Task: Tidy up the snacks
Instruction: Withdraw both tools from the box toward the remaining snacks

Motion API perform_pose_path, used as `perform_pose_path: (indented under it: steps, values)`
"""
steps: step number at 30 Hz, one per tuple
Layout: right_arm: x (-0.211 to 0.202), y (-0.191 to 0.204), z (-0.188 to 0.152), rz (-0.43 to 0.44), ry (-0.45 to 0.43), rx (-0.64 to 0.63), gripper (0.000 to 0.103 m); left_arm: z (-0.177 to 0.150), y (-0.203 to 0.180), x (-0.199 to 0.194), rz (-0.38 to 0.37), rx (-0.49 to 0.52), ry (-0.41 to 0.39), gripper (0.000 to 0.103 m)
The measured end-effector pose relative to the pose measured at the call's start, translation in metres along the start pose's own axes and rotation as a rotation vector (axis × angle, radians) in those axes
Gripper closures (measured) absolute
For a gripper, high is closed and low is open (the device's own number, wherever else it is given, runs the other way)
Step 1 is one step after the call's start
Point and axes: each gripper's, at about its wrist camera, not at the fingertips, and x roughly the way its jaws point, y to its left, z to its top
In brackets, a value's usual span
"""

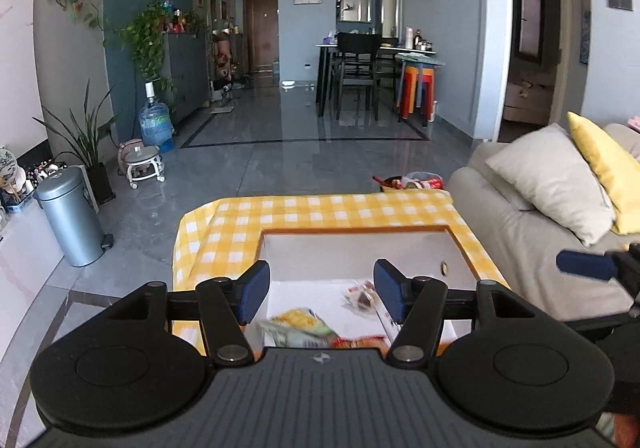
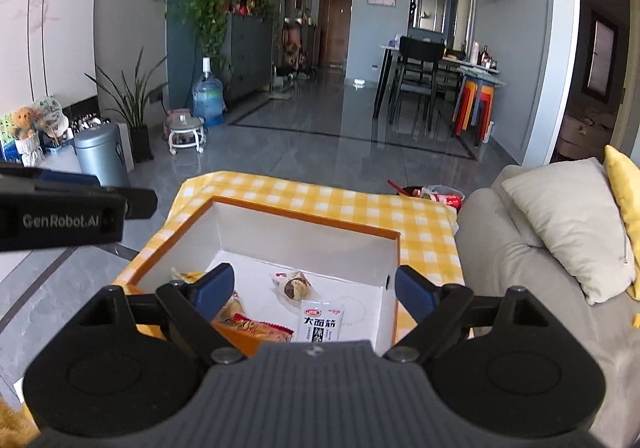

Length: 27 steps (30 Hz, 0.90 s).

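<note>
Snacks are lying inside an orange-edged box (image 2: 308, 248) with a white inside, which is sitting on the surface under a yellow checked cloth (image 2: 320, 195). Left tongs (image 1: 322, 290) are standing wide with nothing between the blue pads, hovering over the near part of the box. Right tongs (image 2: 312, 290) are also gaping wide and carrying nothing, pointing down into the same box.

In the right wrist view, a clear-wrapped brown pastry (image 2: 294, 285) is lying near the middle of the box floor. A white packet with black characters (image 2: 320, 322) is lying just beside it, nearer the camera. A red and orange packet (image 2: 260, 328) is lying left of the white one, partly hidden behind the left pad. A yellow packet (image 2: 186, 276) is showing at the box's left wall, mostly hidden.

In the left wrist view, a yellow-green packet (image 1: 300, 326) is looking blurred, so its print cannot be read.

Beyond the far edge of the surface, a small bin with red wrappers (image 2: 432, 193) is sitting on the floor beside a grey sofa (image 2: 520, 248). A pale cushion (image 2: 568, 219) is leaning on the sofa, touching a yellow cushion (image 2: 624, 191).
</note>
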Motion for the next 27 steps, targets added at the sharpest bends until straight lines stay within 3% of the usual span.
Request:
perform_pose_path:
  steps: [9, 18, 27]
  values:
    - [-0.051, 0.011, -0.045, -0.020, -0.001, 0.005, 0.015, -0.046, -0.011, -0.036, -0.039, 0.039, 0.046, 0.032]
    - [-0.076, 0.015, -0.101, -0.007, 0.125, 0.014, 0.016, -0.094, -0.007, -0.053, -0.062, -0.042, 0.194, 0.032]
    - [-0.090, 0.004, -0.143, 0.007, 0.238, 0.026, 0.024, -0.125, -0.017, -0.059, -0.108, -0.080, 0.335, 0.033]
